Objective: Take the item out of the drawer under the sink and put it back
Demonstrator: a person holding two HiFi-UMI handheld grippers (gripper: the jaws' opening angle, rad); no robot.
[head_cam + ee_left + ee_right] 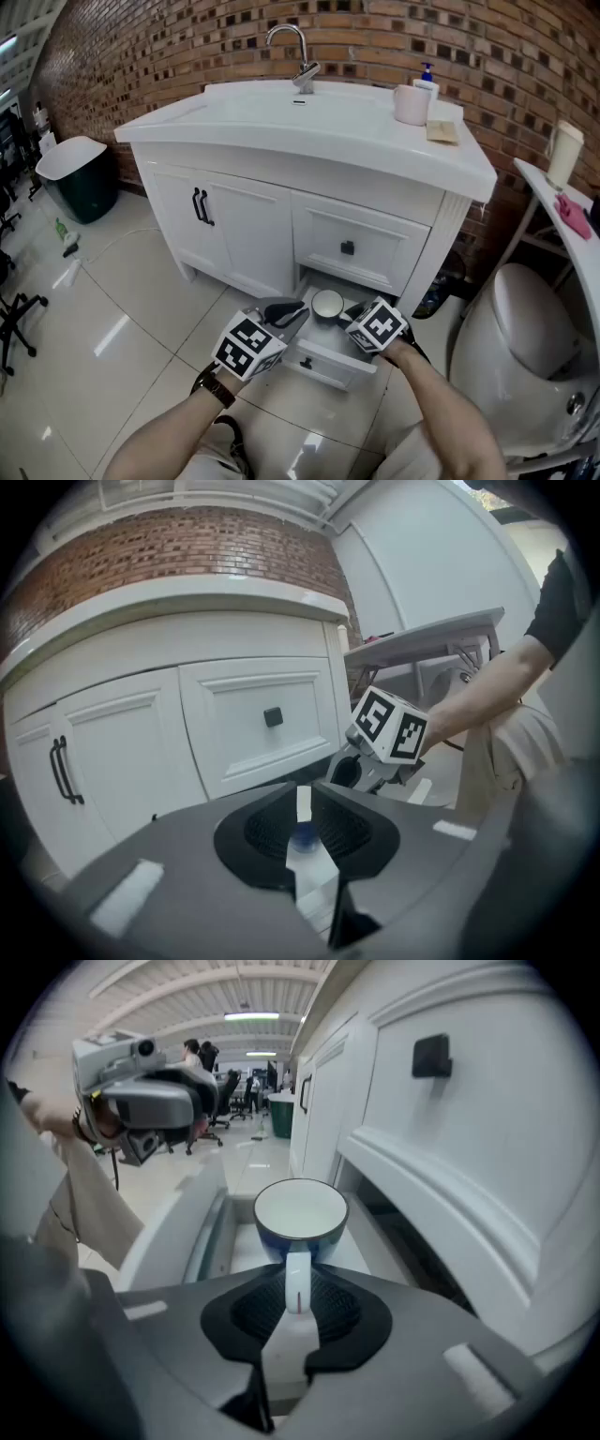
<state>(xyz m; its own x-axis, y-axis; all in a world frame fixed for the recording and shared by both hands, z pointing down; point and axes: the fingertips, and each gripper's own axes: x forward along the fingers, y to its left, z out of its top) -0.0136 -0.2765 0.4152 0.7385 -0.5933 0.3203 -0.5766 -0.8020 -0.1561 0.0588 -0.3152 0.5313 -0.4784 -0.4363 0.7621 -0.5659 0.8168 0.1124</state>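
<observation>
The lowest drawer [325, 365] of the white vanity stands pulled out. A cup [327, 304], blue outside and white inside, is over the drawer's inside, between its side walls [208, 1232]. In the right gripper view the cup [300, 1215] sits just beyond the jaws, and its white handle runs back between them. My right gripper [355, 320] [298, 1286] is shut on that handle. My left gripper [287, 312] [302, 810] hovers at the drawer's left side, its jaws almost together with only a thin slit. I cannot make out anything held in it.
Above the open drawer is a closed drawer with a black knob [347, 247]. Cabinet doors with black handles [201, 207] are to the left. A faucet [298, 54], a pink cup [412, 104] and a soap bottle [427, 79] stand on the counter. A toilet [520, 337] is at the right, a bin [77, 176] far left.
</observation>
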